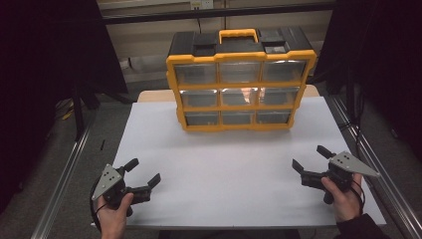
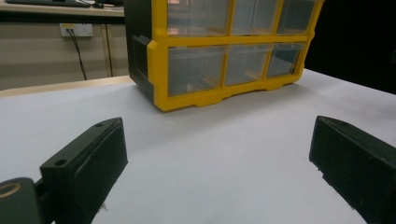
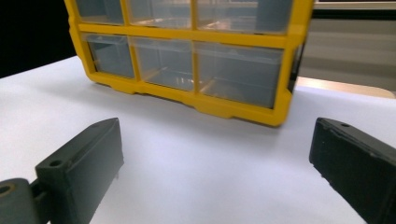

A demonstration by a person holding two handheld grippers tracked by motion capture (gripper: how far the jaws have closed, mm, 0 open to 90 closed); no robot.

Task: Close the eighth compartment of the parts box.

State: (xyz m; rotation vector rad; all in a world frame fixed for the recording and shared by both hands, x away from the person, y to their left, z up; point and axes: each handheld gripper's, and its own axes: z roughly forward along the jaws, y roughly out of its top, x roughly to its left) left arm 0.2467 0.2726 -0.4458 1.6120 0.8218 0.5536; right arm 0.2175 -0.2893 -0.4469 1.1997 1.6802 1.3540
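Two grippers, my left gripper [image 1: 145, 172] and right gripper [image 1: 310, 158], rest with jaws spread and empty near the surface's [image 1: 224, 164] front edge. The drawer organizer [image 1: 239, 84] stands upright at the far middle, well apart. I'd approach one drawer squarely. The high view reveals its carry handle [image 1: 238, 35]; the gripper views show lower drawers close.

White table [image 1: 224, 164] top; wall socket [image 2: 76, 30] with a cable behind.

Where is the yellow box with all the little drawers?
In the high view the yellow drawer box stands upright at the far middle of the white table, well beyond both open tongs, the left and the right.
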